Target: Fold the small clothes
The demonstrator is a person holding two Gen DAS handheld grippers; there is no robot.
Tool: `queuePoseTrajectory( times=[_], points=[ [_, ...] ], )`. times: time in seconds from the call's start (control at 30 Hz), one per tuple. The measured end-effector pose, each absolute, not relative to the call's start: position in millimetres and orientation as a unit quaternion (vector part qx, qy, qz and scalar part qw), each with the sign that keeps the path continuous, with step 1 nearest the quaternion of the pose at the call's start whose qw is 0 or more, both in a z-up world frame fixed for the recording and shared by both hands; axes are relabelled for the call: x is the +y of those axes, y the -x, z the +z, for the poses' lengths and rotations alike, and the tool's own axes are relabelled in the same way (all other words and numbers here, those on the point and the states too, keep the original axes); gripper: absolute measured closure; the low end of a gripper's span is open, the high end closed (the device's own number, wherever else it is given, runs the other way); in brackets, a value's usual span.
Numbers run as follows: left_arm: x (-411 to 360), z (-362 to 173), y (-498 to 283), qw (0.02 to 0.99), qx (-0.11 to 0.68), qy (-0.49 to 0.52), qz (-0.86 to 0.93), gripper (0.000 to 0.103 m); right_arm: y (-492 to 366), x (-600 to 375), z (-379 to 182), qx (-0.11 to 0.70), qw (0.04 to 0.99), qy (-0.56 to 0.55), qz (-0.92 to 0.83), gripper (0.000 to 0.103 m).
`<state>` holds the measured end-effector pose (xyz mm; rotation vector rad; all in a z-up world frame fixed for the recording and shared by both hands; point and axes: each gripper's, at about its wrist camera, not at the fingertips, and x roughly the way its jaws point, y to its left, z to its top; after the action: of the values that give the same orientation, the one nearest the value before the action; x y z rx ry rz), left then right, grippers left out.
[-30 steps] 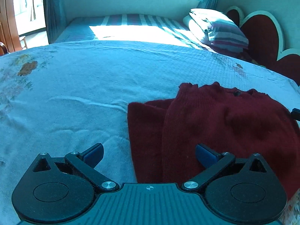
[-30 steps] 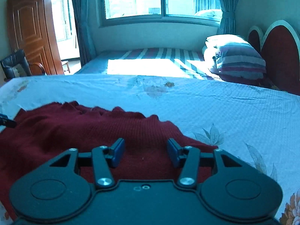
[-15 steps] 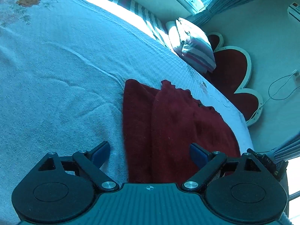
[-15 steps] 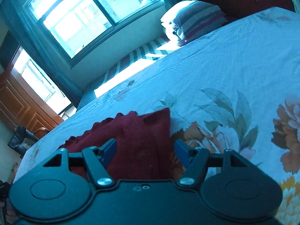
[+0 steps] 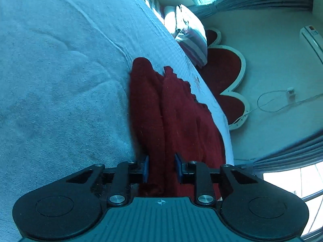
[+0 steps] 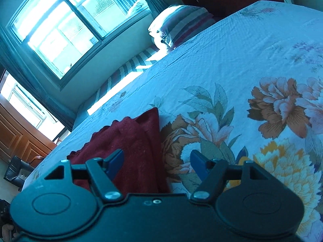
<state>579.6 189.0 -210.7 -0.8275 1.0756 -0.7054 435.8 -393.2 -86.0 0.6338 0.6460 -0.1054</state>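
Observation:
A dark red knitted sweater (image 5: 173,111) lies partly folded on the bed, with its sleeve side doubled over. My left gripper (image 5: 161,168) is rolled to the side and its blue pads are closed on the near edge of the sweater. In the right wrist view the sweater (image 6: 129,141) lies under and to the left of my right gripper (image 6: 156,161), which is open, its jaws straddling the sweater's right edge, the right fingertip over the floral sheet.
The bed is covered by a pale sheet (image 5: 60,80) with large flower prints (image 6: 282,111). A striped pillow (image 6: 181,26) and a red heart-shaped headboard (image 5: 228,76) are at the far end. A window (image 6: 66,22) and wooden wardrobe (image 6: 18,139) stand beyond.
My left gripper has rolled further over and closed its jaws on the sweater's near edge. My right gripper has tilted a little more and stays open over the sweater's right edge.

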Motion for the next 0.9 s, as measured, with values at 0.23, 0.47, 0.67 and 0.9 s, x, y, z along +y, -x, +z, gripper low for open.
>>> queuePoseTrajectory(
  times=[0.23,0.47,0.67,0.9],
  points=[
    [165.1,-211.2,-608.9,0.73,0.466,0.379,-0.326,0.074,-435.2,-388.5,-83.6,0.318,0.9,-0.292,-0.059,0.031],
    [134.9,-184.9,-605.8,0.771,0.47,0.288,-0.32,0.08,-436.0,-384.4,-92.3,0.329,0.895,-0.294,-0.066,0.031],
    [156.4,-181.0,-603.8,0.767,0.472,0.304,-0.311,0.084,-425.2,-382.3,-94.4,0.344,0.901,-0.242,-0.109,0.032],
    [137.2,-145.2,-597.7,0.777,0.435,0.318,-0.327,0.085,-403.9,-400.7,-89.6,0.329,0.9,-0.255,-0.126,0.032]
  ],
)
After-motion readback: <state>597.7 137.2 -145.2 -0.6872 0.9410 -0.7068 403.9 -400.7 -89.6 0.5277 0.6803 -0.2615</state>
